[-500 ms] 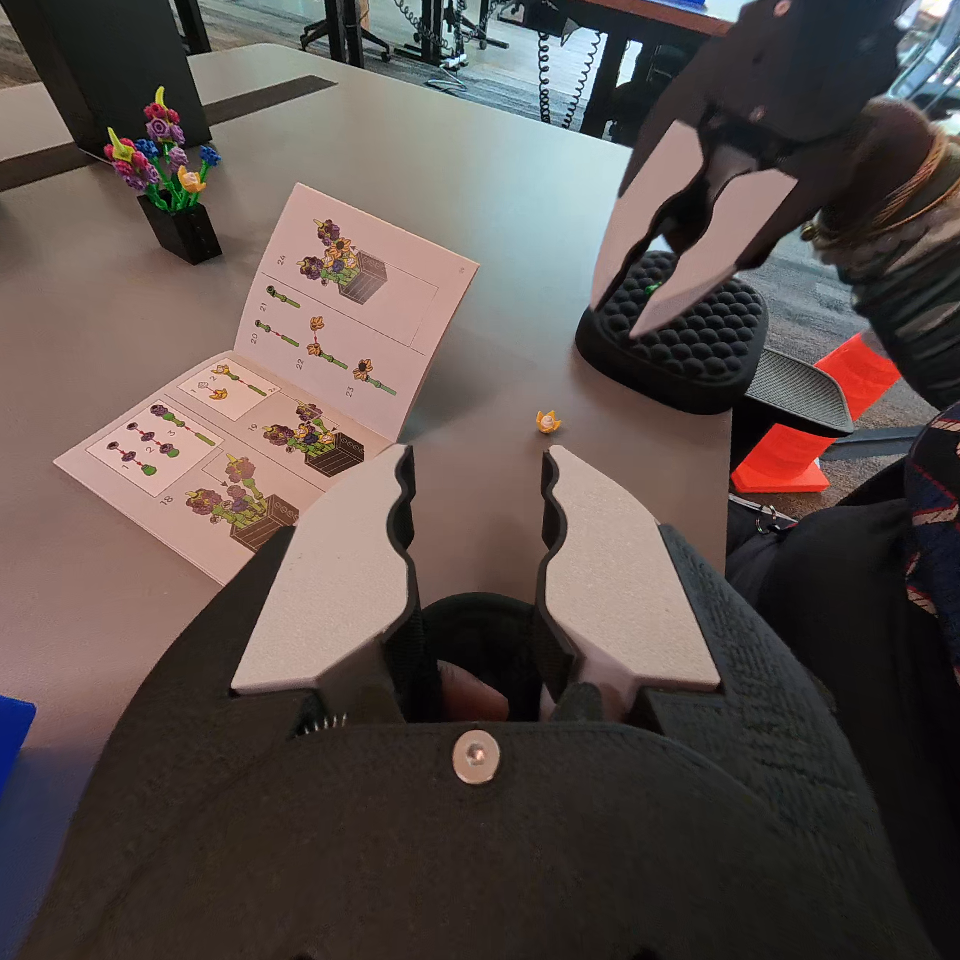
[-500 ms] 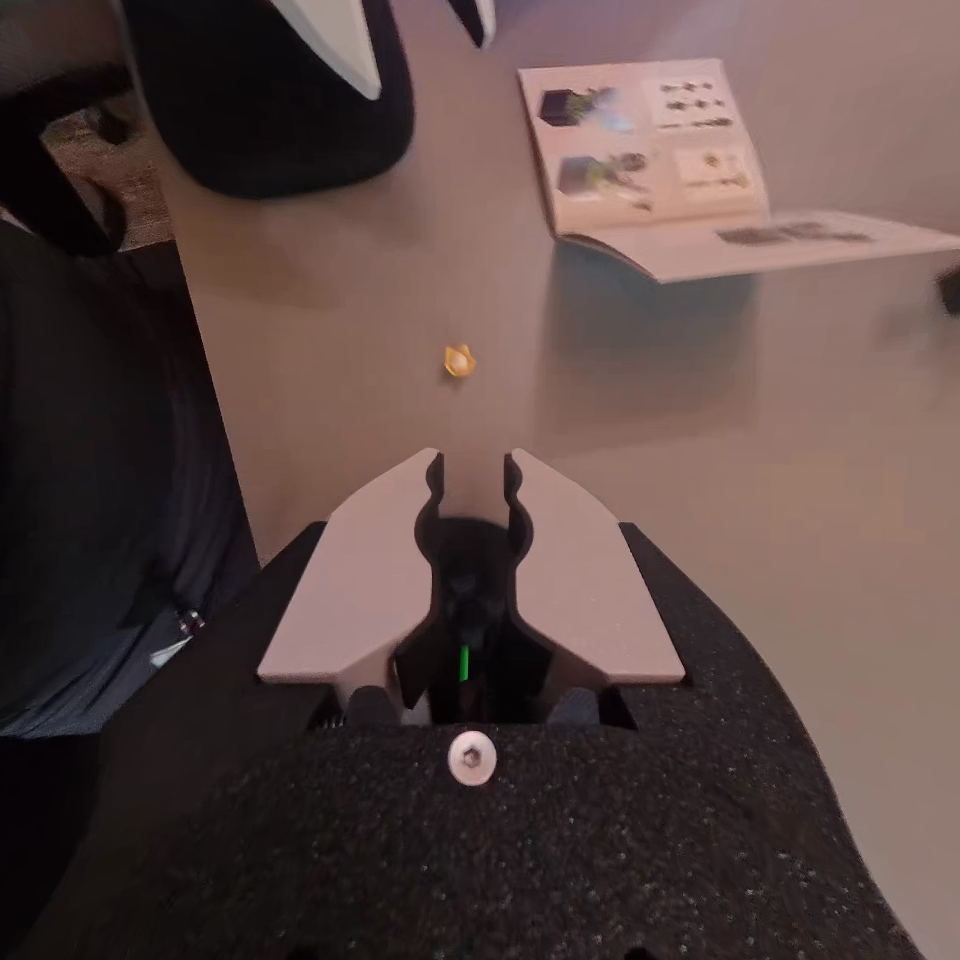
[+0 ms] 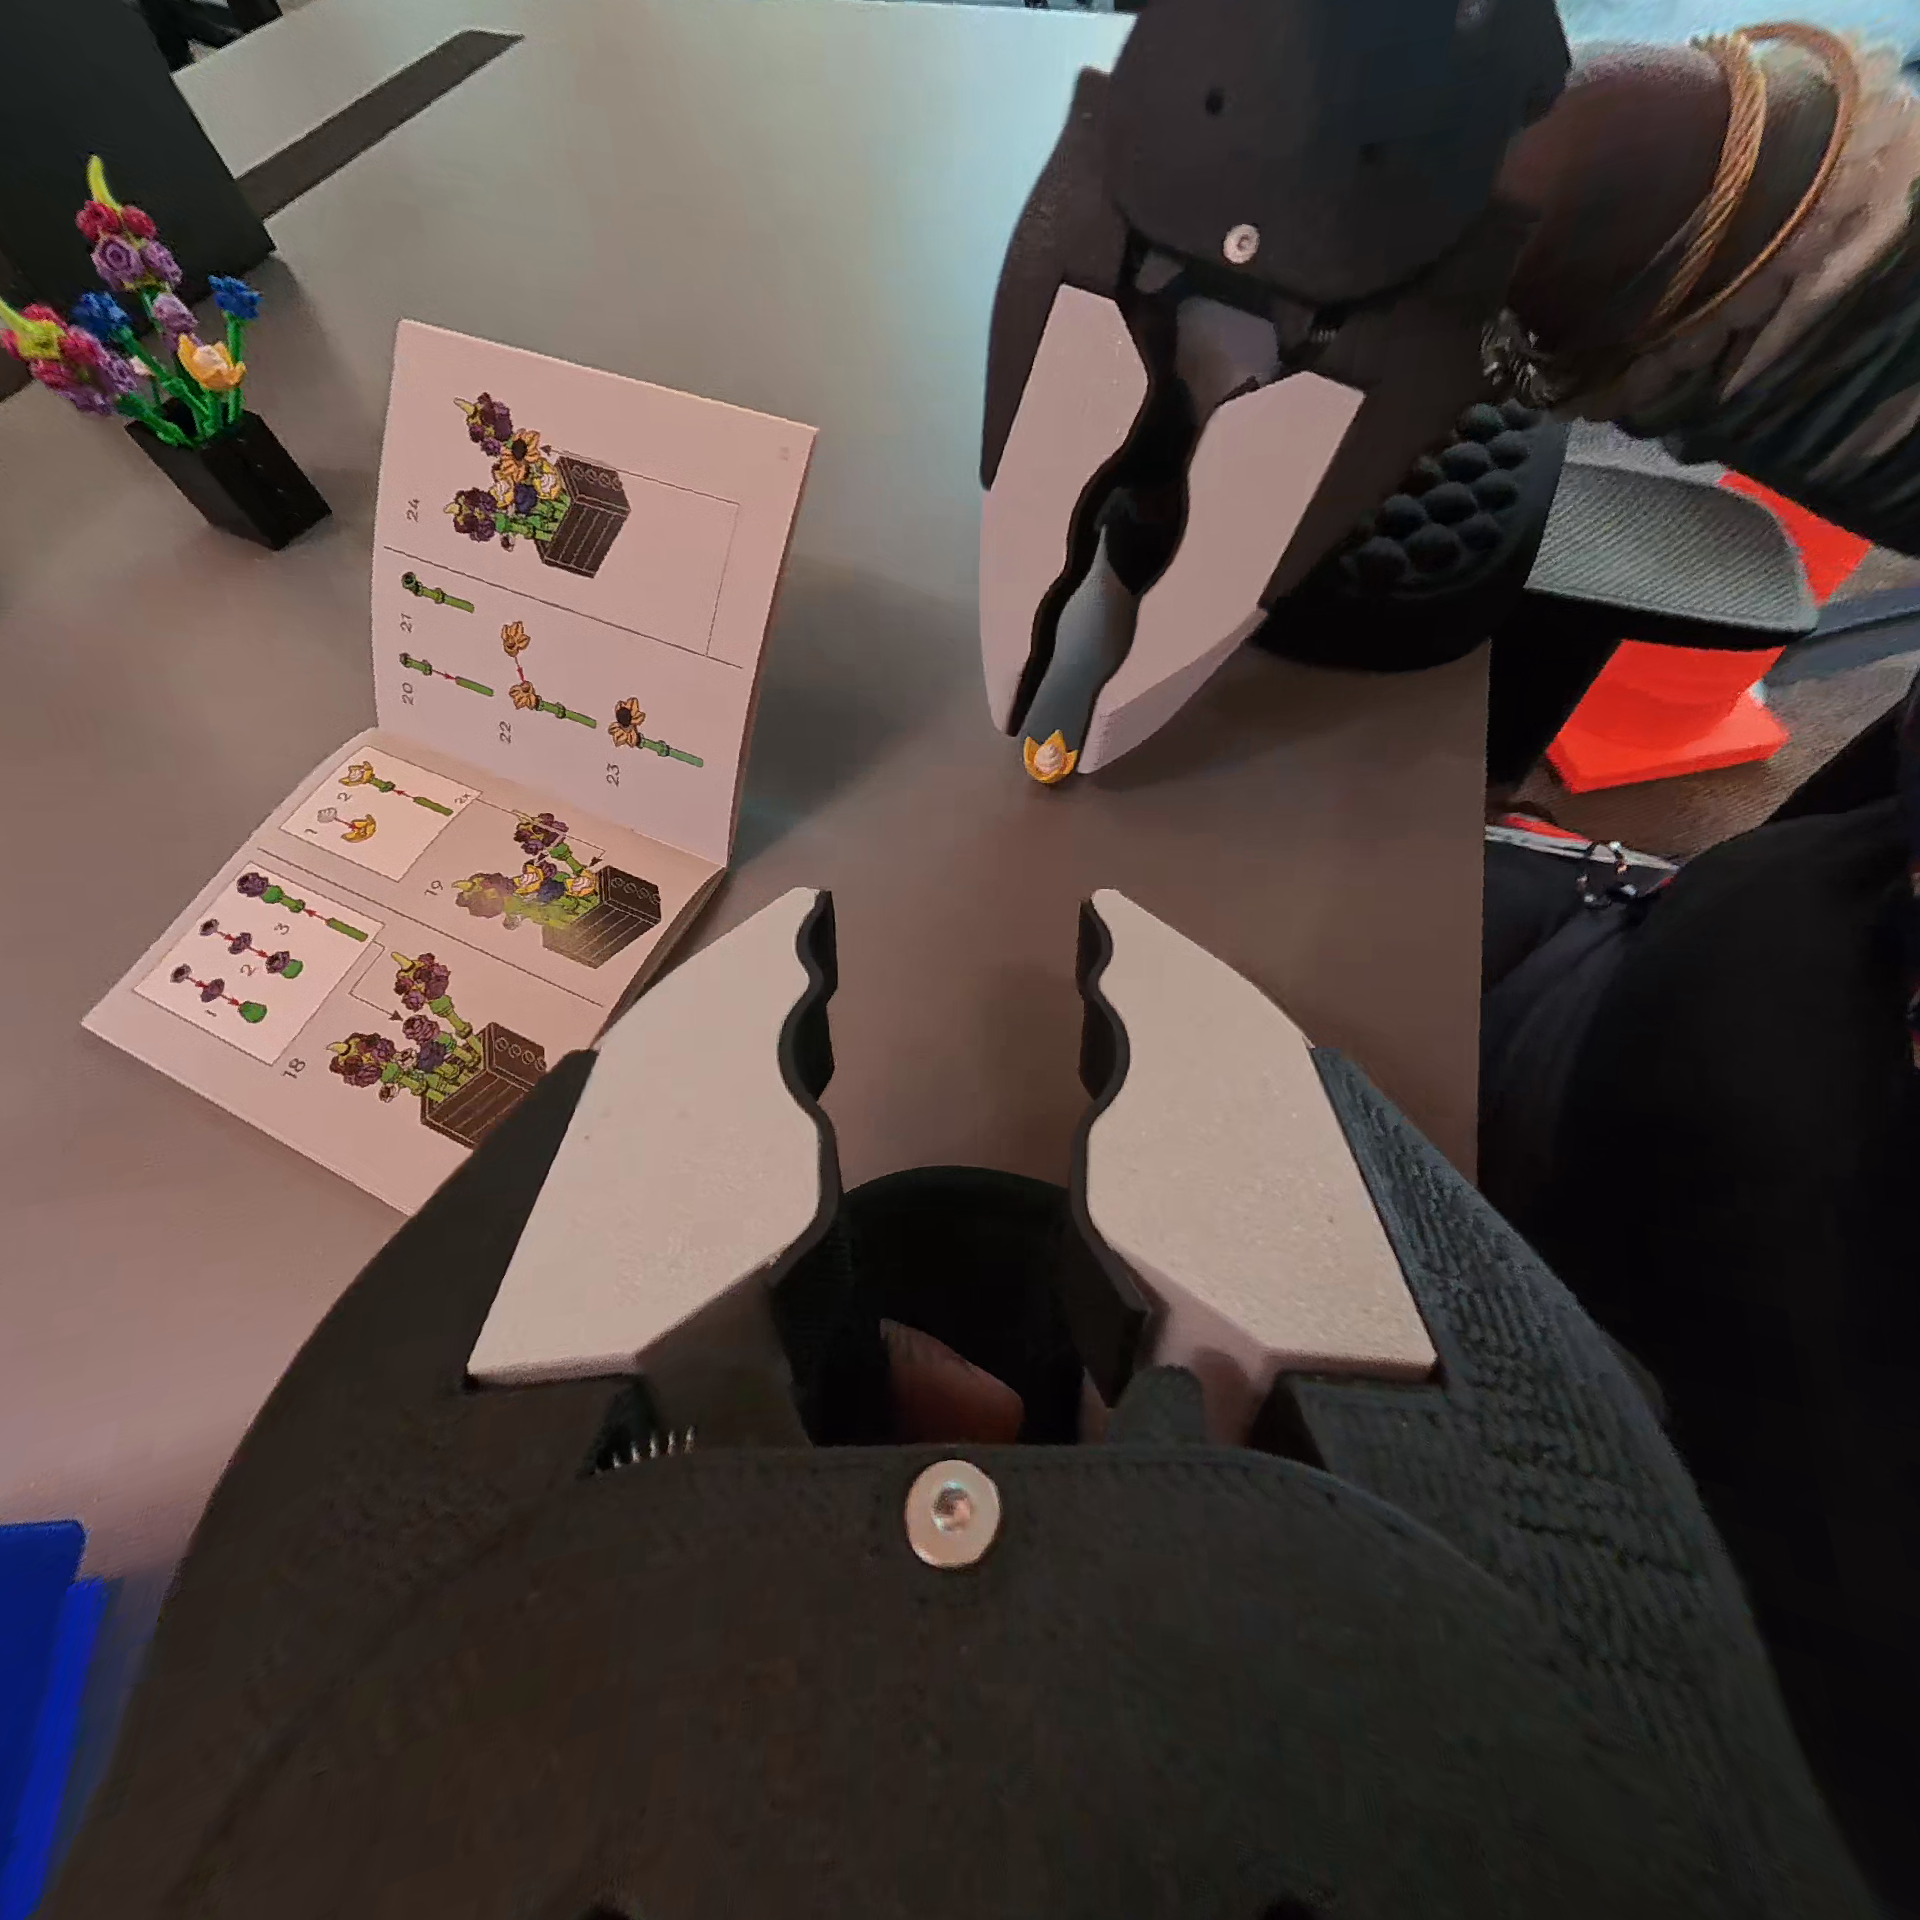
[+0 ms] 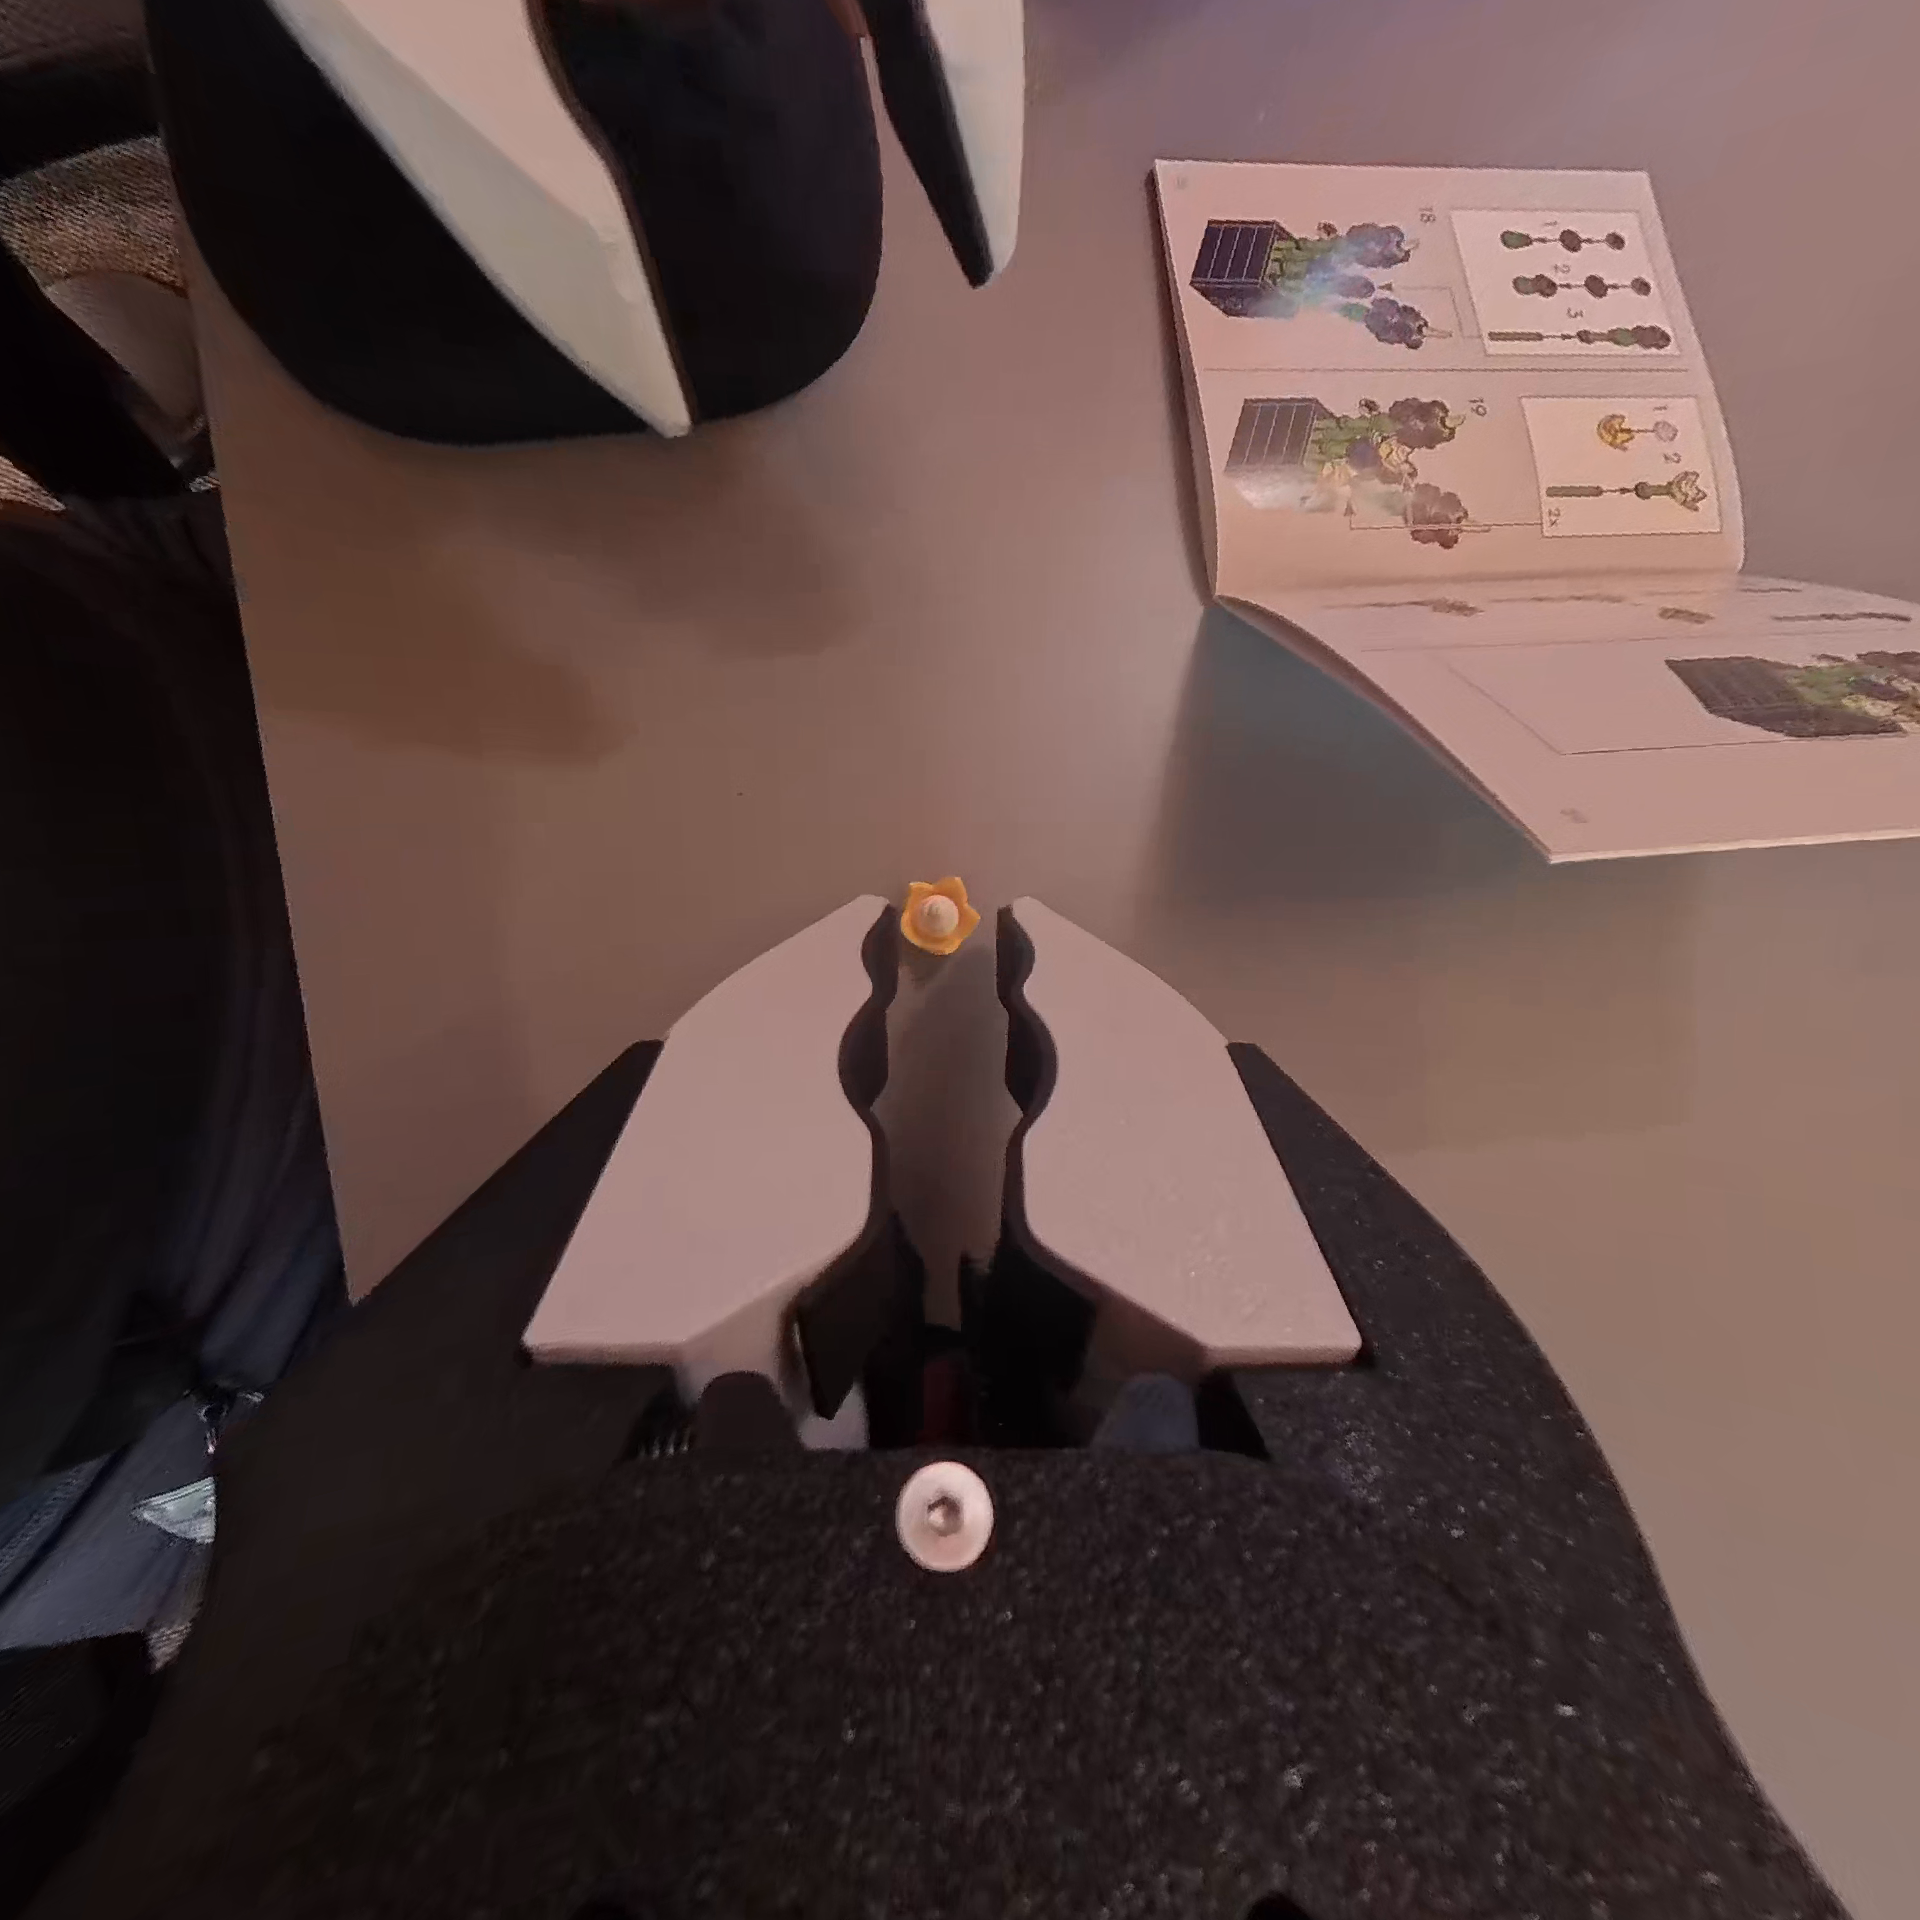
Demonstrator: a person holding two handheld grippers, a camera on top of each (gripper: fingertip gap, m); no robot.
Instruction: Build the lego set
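— Where's the flower piece?

— The small yellow flower piece [image 4: 939, 914] sits on the grey table [image 3: 644, 208] near its edge, right between the tips of the right gripper [image 4: 943, 916]. Its jaws are apart, one on either side; I can't tell if they touch it.

— And the other one?

— The left gripper [image 3: 954, 909] hangs just above the table, jaws wide apart, holding nothing. The open instruction booklet [image 3: 561, 644] lies beside it, and the lego bouquet in its black pot [image 3: 171, 353] stands beyond.
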